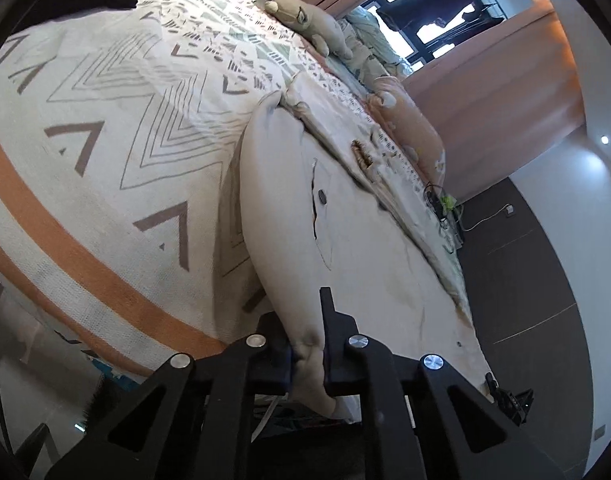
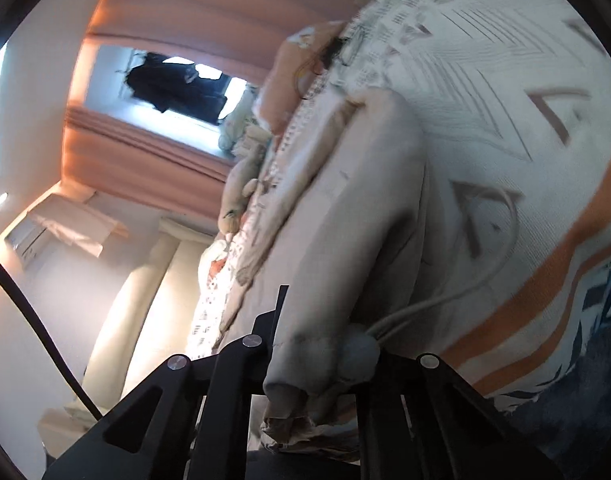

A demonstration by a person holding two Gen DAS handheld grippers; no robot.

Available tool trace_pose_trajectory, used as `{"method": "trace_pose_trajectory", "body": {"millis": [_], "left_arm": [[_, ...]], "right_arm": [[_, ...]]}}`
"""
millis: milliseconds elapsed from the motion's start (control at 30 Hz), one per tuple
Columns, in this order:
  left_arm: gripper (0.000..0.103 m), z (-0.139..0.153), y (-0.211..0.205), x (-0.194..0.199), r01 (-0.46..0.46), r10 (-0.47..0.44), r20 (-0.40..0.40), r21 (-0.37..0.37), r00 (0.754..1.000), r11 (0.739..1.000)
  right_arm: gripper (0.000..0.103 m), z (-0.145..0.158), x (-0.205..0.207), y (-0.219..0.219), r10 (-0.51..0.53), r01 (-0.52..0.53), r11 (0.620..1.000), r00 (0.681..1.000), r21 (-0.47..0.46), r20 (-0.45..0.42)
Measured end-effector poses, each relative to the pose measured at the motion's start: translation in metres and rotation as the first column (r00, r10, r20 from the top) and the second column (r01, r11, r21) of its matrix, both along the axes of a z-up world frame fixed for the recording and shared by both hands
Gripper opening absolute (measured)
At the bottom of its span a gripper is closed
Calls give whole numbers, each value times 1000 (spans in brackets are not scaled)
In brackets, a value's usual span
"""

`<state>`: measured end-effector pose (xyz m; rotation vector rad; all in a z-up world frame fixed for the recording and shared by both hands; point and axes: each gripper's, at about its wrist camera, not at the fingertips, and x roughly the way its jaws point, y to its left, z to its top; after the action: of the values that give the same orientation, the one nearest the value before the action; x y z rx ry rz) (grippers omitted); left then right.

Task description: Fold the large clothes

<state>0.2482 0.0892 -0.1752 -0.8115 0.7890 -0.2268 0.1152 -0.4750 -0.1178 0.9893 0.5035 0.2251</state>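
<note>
Beige trousers (image 1: 365, 216) lie on the patterned bedspread (image 1: 105, 140) of the bed, along its edge near the dark floor (image 1: 525, 260). The left tool (image 1: 307, 360) pinches a fold of the trouser cloth between its black fingers (image 1: 333, 332). The right tool (image 2: 317, 360) pinches another bunched end of the trousers (image 2: 345, 220), where a pale drawstring (image 2: 465, 288) comes out. A plush toy (image 1: 309, 20) lies at the far side of the bed.

The garment (image 2: 337, 240) is motion-blurred in the right wrist view and hides the right claw's (image 2: 317, 344) right finger; the bedspread (image 2: 505, 100) blurs too.
</note>
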Motion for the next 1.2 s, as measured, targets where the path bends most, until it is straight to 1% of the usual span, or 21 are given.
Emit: {"method": "trace_pose_trajectory", "body": {"millis": [133,233,400,533,600,633,700,733,800,933,967,1133,1200], "left_arm": [[12,32,0,-14,-8,8,78,0,997,1000],[12,51,5,-31,-13,14,130,-10,991,1000],[11,72,10,-56,-22,28,182,-34,983,999],[11,90,11,-77,-14,23,234,-41,972,999],[11,101,11,-89,-11,23,264,-47,964,999],[11,106,11,-95,-11,24,279,-48,960,999],[11,116,14,-106,-11,27,308,-55,951,998],[11,120,15,-113,-12,31,319,-61,947,998],[11,129,19,-125,-14,38,343,-70,938,997],[11,143,25,-147,-22,51,385,-79,922,997],[11,146,26,-152,-24,54,393,-82,918,996],[11,161,28,-171,-29,64,435,-85,898,996],[11,167,28,-176,-29,64,448,-84,892,996]], "right_arm": [[6,42,-23,7,0,0,1000,998,-8,68],[6,66,-49,13,11,-9,1000,994,-24,104],[6,86,-91,14,29,-25,999,992,-31,122],[6,107,-126,18,45,-40,999,986,-35,159],[6,104,-150,13,51,-44,998,983,-43,178],[6,112,-160,16,57,-48,998,979,-52,193],[6,115,-171,17,66,-53,996,975,-66,212],[6,122,-180,18,69,-55,996,973,-71,221],[6,124,-187,18,71,-55,996,969,-73,235],[6,136,-218,20,79,-61,995,961,-75,266],[6,134,-216,19,83,-64,995,959,-77,270],[6,145,-226,22,94,-69,993,948,-91,306],[6,142,-216,22,91,-65,994,945,-92,314]]}}
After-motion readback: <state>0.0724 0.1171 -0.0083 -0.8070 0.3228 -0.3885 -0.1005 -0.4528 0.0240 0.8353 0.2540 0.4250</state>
